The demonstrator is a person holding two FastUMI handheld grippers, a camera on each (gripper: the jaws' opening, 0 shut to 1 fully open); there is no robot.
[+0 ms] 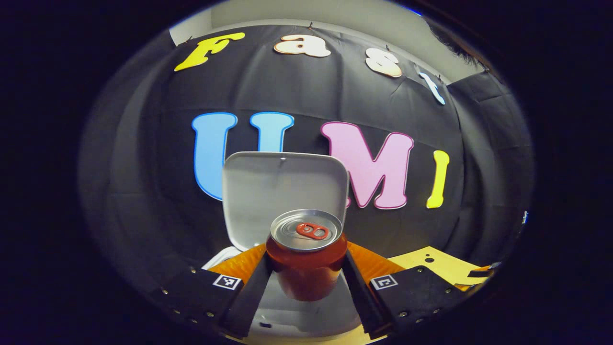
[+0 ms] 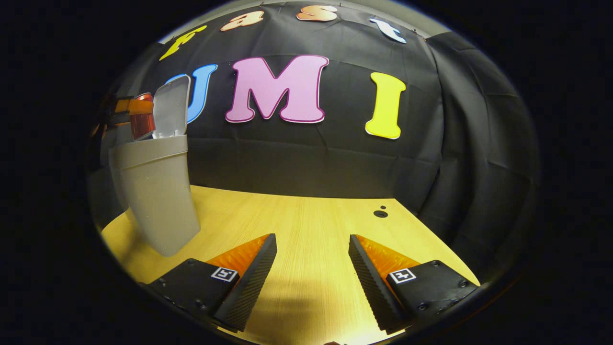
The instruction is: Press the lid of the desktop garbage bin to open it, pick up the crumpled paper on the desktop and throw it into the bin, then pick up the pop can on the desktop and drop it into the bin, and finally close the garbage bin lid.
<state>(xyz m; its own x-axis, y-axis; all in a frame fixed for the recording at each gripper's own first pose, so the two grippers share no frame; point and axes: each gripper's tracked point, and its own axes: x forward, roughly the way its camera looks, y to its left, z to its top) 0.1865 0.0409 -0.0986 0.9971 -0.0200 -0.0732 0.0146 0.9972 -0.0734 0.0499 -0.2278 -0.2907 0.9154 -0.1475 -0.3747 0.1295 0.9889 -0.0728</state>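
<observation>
We have the pop can [image 1: 306,261] clamped upright between both fingers of the left gripper [image 1: 306,282], held just above the open mouth of the garbage bin [image 2: 155,191], whose lid [image 1: 285,191] stands raised behind the can. The bin sits near the left edge of the desktop [image 2: 311,225]. Our right gripper [image 2: 311,273] hovers low over bare wood, jaws apart and empty. We see no crumpled paper on the desktop, so we judge it already binned. Left: dropping the can, then closing the lid.
</observation>
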